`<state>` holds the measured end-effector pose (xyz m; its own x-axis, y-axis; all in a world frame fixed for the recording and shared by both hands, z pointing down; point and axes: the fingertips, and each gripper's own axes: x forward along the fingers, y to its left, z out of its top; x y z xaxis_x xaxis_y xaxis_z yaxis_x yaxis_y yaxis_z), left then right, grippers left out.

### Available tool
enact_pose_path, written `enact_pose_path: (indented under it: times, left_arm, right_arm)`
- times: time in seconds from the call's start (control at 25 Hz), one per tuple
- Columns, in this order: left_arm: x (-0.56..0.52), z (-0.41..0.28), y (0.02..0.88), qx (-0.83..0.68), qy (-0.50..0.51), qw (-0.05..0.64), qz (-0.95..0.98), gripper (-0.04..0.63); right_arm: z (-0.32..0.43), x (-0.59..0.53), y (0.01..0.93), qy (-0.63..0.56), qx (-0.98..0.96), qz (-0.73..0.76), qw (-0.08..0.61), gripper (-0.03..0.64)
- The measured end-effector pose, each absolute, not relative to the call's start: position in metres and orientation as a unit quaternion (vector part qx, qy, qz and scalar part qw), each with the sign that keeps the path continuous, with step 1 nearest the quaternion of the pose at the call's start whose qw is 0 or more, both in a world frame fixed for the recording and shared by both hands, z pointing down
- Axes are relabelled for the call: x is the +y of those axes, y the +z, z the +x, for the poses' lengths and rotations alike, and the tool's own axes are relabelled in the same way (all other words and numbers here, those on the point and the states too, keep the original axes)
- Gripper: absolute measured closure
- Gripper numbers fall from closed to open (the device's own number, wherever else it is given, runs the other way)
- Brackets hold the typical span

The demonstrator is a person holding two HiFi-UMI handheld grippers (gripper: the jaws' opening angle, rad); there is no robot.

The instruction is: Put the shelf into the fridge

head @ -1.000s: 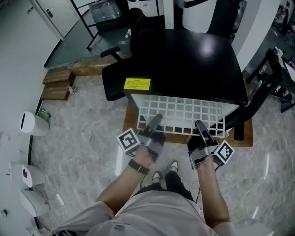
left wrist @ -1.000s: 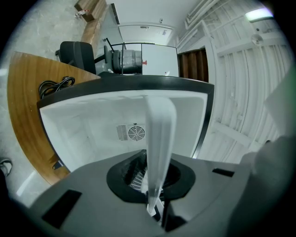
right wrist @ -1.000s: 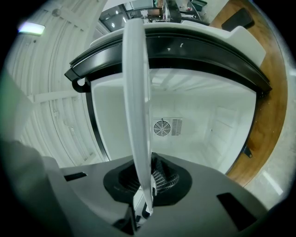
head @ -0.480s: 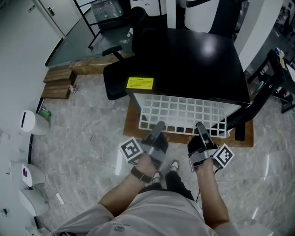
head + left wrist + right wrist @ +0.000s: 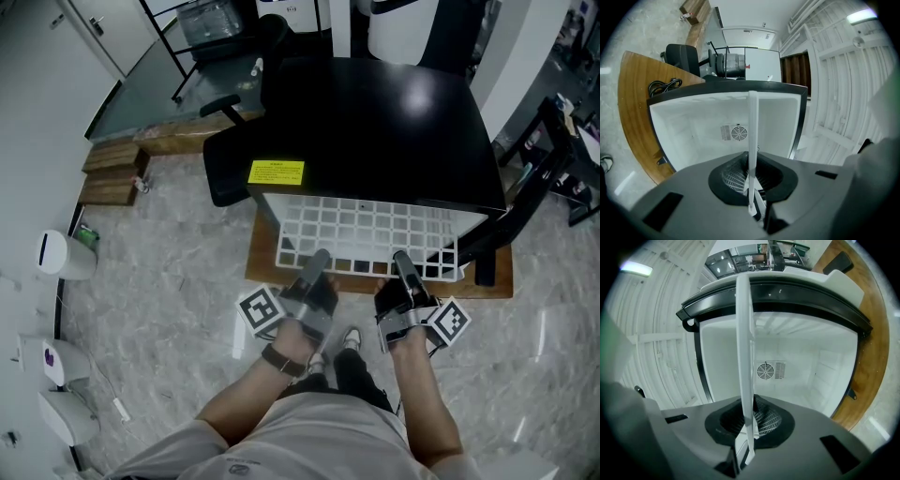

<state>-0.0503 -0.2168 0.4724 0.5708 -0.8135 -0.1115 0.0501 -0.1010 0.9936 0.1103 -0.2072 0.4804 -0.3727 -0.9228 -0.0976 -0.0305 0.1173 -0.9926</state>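
Shelf: head view. A white wire grid lying flat. Its far part is under the top of the black fridge, and its near part juts out of the open front toward 6 o'clock. I judge it partly in and not yet seated.
Left gripper: head view. It is on the shelf's near edge, at about 7 o'clock.
Right gripper: head view. It is on the same edge at about 5 o'clock. Holding at two points likely keeps the grid level and square to the opening.
Wooden board: head view. It lies under the fridge, on the stone floor.
Left gripper view: the jaws are pinched onto the shelf, seen edge-on as a white bar running to 12 o'clock. The white fridge cavity lies beyond, with a fan vent on its back wall.
Right gripper view: the jaws are likewise closed on the shelf's rim, and the vent is just toward 3 o'clock of it.
Next move, as judged: an even push from both hands toward 12 o'clock. A lopsided push could skew and jam the grid.
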Motion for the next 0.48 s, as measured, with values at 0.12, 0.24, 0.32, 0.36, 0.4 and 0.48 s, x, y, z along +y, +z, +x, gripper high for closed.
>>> enact_pose_path:
  times: [0.12,0.24,0.32,0.36,0.4,0.48]
  left_arm:
    - [-0.2176,-0.0502,0.4737,-0.295,-0.358,0.604,0.649,0.569]
    - [-0.2167,-0.0502,0.4742,-0.294,-0.36,0.606,0.646,0.569]
    - [-0.2175,-0.0503,0.4751,-0.296,-0.361,0.607,0.644,0.569]
    - [-0.218,-0.0503,0.4755,-0.297,-0.361,0.607,0.643,0.569]
    - [-0.2183,-0.0504,0.4758,-0.298,-0.361,0.606,0.643,0.569]
    - [-0.218,-0.0507,0.4763,-0.3,-0.362,0.605,0.643,0.569]
  right_arm:
    - [0.1103,-0.2079,0.4812,-0.543,0.625,-0.381,0.411,0.572]
    - [0.1092,-0.2078,0.4816,-0.545,0.625,-0.38,0.41,0.572]
    - [0.1095,-0.2079,0.4822,-0.547,0.622,-0.382,0.411,0.572]
    - [0.1098,-0.2083,0.4823,-0.546,0.621,-0.383,0.412,0.572]
    - [0.1101,-0.2086,0.4823,-0.545,0.62,-0.384,0.413,0.572]
    - [0.1101,-0.2087,0.4827,-0.542,0.622,-0.386,0.412,0.572]
